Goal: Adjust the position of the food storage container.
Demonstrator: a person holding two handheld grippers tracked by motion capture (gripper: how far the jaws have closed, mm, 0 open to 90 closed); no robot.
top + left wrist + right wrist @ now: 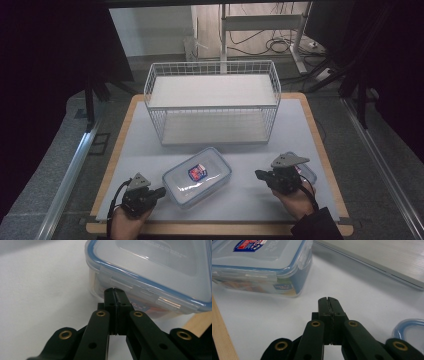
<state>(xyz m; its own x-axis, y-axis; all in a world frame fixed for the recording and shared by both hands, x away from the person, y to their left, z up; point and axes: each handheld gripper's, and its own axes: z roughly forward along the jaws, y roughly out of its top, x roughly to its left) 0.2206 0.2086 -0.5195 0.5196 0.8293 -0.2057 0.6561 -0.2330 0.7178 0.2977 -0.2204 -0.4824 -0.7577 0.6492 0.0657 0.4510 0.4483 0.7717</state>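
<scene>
The lidded plastic box (197, 176) lies on the counter (250, 197) in front of the wire basket (212, 102), between the two hands. The left tongs (114, 290) are pressed together with nothing between them, their tip just at the box's side clasp (121, 282). The right tongs (328, 299) are also pressed together and empty, apart from the box. To do this step well, the person should probably spread both tongs first, then take the box evenly from its two ends.
</scene>
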